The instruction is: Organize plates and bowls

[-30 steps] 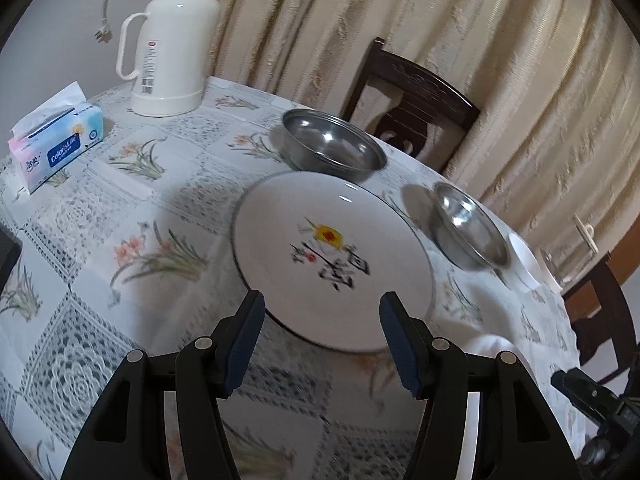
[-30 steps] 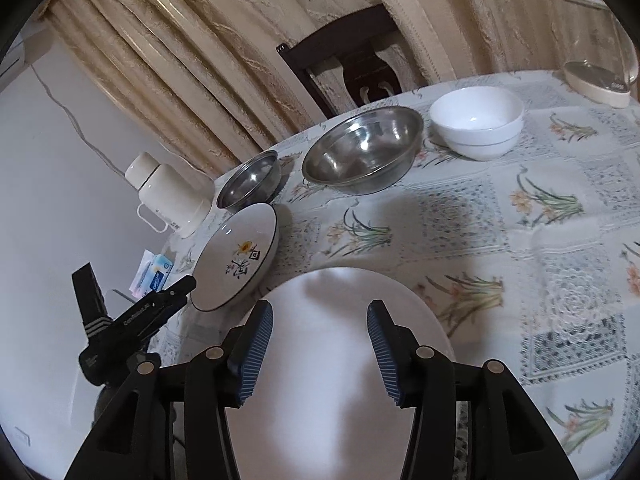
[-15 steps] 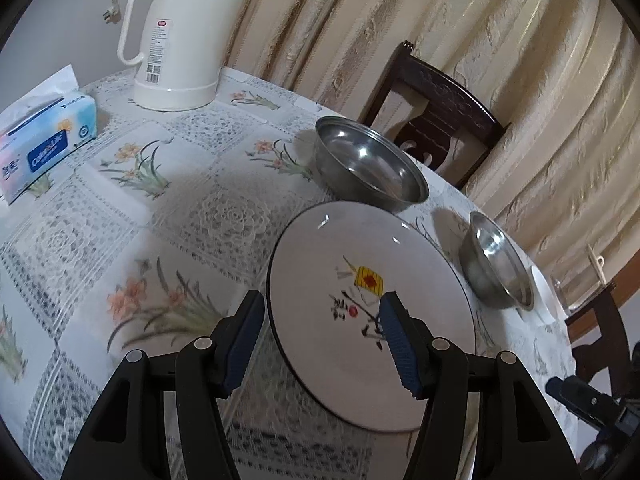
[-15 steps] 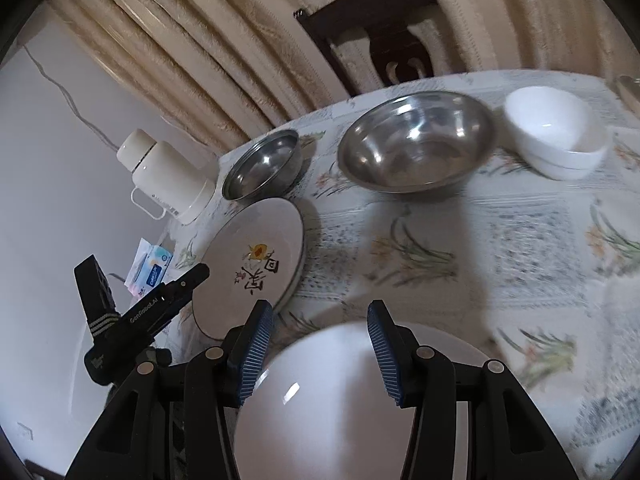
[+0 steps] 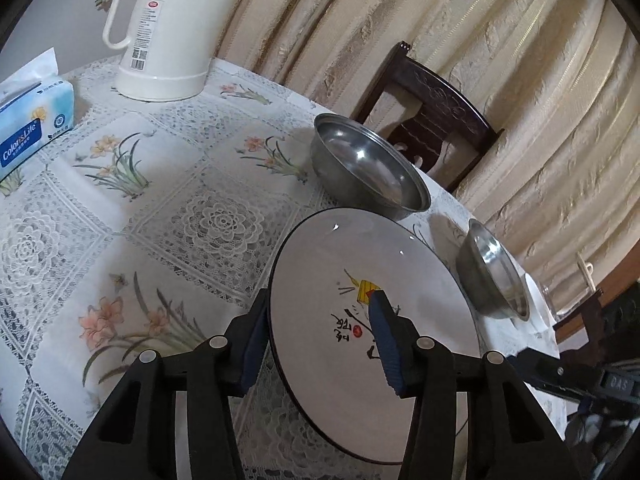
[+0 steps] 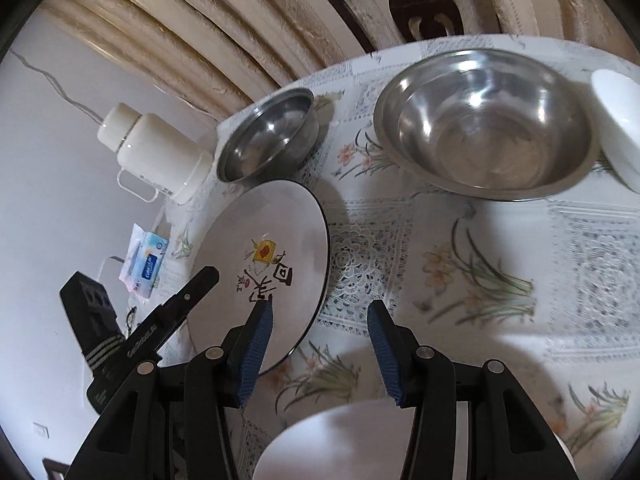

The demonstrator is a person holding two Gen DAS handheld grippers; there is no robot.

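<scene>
A painted plate (image 5: 360,264) with a dark rim lies on the tablecloth. My left gripper (image 5: 318,336) is open and straddles the plate's near left rim, one finger outside the rim and the other over the painted middle. In the right wrist view the same painted plate (image 6: 276,240) sits to the left, with the left gripper's black body beside it. My right gripper (image 6: 318,344) is open and empty above the cloth. A plain white plate (image 6: 340,440) lies just beneath it. Further back stand a small steel bowl (image 6: 268,140), a large steel bowl (image 6: 484,124) and a white bowl (image 6: 616,120).
A white thermos (image 5: 172,32) and a tissue pack (image 5: 28,128) stand at the far left of the round table. A dark wooden chair (image 5: 432,128) and curtains are behind the small steel bowl (image 5: 368,168). The large steel bowl (image 5: 496,276) is at the right.
My left gripper has moved forward until its fingers straddle the painted plate's rim. My right gripper has swung left and forward, off the white plate toward the painted one.
</scene>
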